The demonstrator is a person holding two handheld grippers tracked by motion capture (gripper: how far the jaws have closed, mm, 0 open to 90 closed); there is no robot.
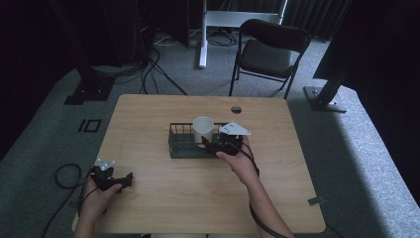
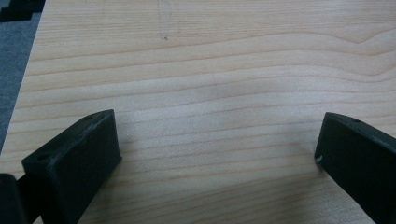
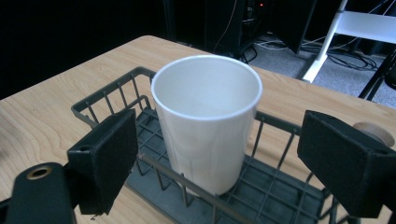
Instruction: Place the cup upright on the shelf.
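A pale wooden surface (image 1: pixel 163 198) carries a dark wire basket (image 1: pixel 179 144) near its middle. A plain white cup (image 3: pixel 205 116) stands upright in the basket's right part, smooth-walled and open-topped. The right tool (image 3: pixel 219 161) sits just beside the cup, jaws spread wide, gripping nothing. The left tool (image 2: pixel 217 154) rests at the near left, jaws apart over bare wood.

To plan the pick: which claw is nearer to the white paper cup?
Right. The right claw is open beside the white paper cup in the wire basket; the left claw rests open near the table's front-left corner.
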